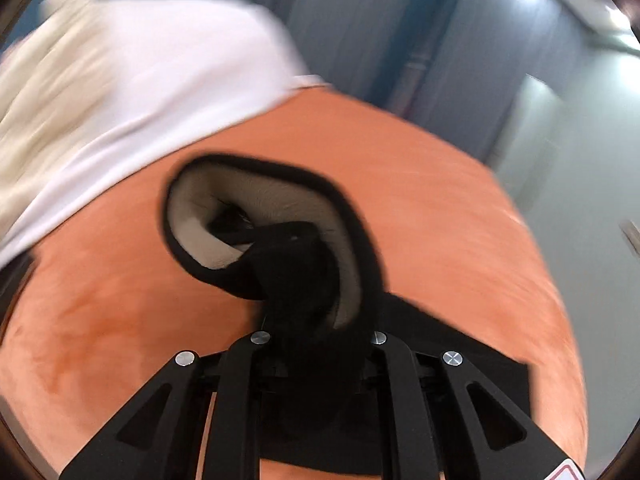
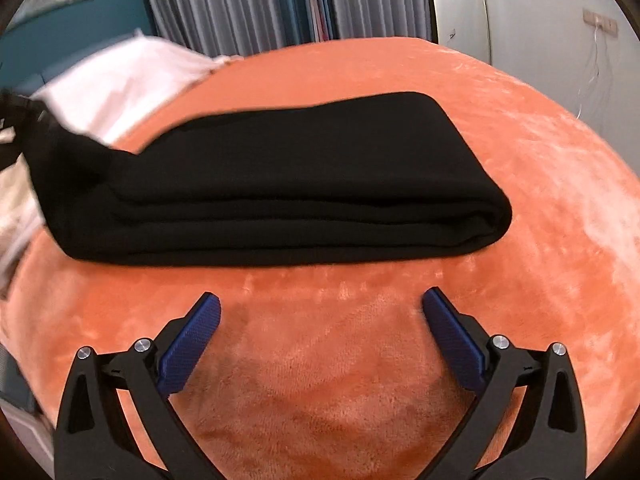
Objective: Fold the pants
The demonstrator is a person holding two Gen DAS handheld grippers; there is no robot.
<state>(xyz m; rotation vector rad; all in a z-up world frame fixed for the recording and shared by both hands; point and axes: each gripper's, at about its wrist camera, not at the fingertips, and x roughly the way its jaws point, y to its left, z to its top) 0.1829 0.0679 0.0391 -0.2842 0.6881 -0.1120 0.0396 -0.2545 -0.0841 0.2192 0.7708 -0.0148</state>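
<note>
1. Right wrist view: the folded pants [image 2: 272,184] lie across the middle of the frame on the bed cover [image 2: 500,112], running from the left edge to right of centre.
2. The right claw [image 2: 320,316] sits at the bottom centre, in front of the pants and clear of them, with only cover between its fingers.
3. A pillow [image 2: 124,80] is in the upper left, behind the pants.
4. Curtains [image 2: 240,4] run along the top, behind the bed.
5. Left wrist view: the left claw [image 1: 320,336] is at the bottom centre with a bunch of the pants [image 1: 296,264] rising out of it into mid-frame.
6. Here the pillow [image 1: 160,80] fills the upper left, on the cover [image 1: 460,240].
</note>
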